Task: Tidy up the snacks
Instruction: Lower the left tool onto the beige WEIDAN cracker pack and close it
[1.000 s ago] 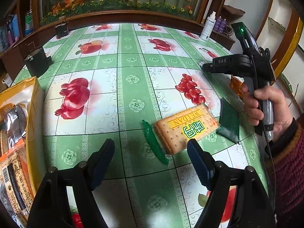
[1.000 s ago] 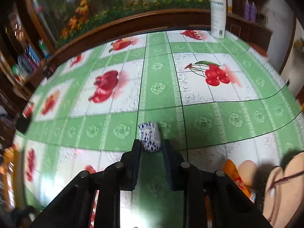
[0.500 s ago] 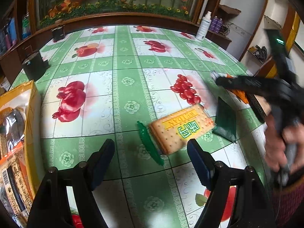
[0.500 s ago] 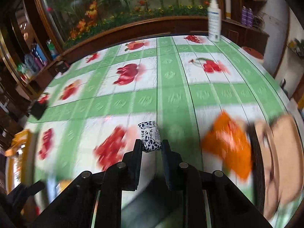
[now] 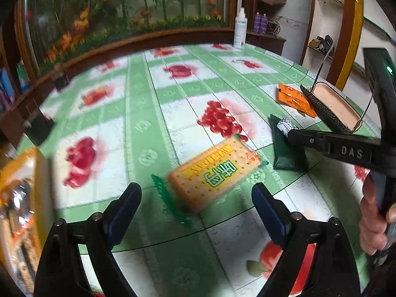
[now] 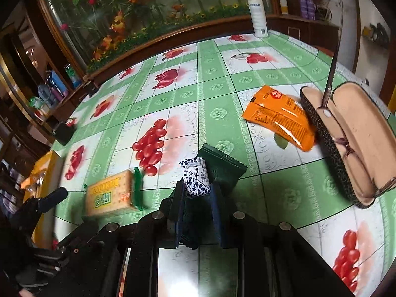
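A tan cracker pack (image 5: 214, 170) with green ends lies flat on the table just ahead of my left gripper (image 5: 195, 195). That gripper's jaws are opening, and its pads stand wide on either side without touching the pack. My right gripper (image 6: 197, 188) is shut on a small white snack with dark blue spots (image 6: 196, 179). It holds the snack over a dark green packet (image 6: 222, 165). The left wrist view shows the right gripper (image 5: 292, 133) at the right, a hand on its handle. The cracker pack (image 6: 110, 195) sits left of the right gripper.
An orange packet (image 6: 279, 118) lies against an open glasses case (image 6: 346, 143) at the right. A yellow box of snacks (image 5: 37, 185) stands at the table's left edge. A white spray bottle (image 6: 257, 14) and a dark block (image 5: 37, 128) sit toward the far edges.
My right gripper has carried the spotted snack across the table to above the dark green packet. My left gripper's jaws have spread wider and it has shifted slightly over the cracker pack.
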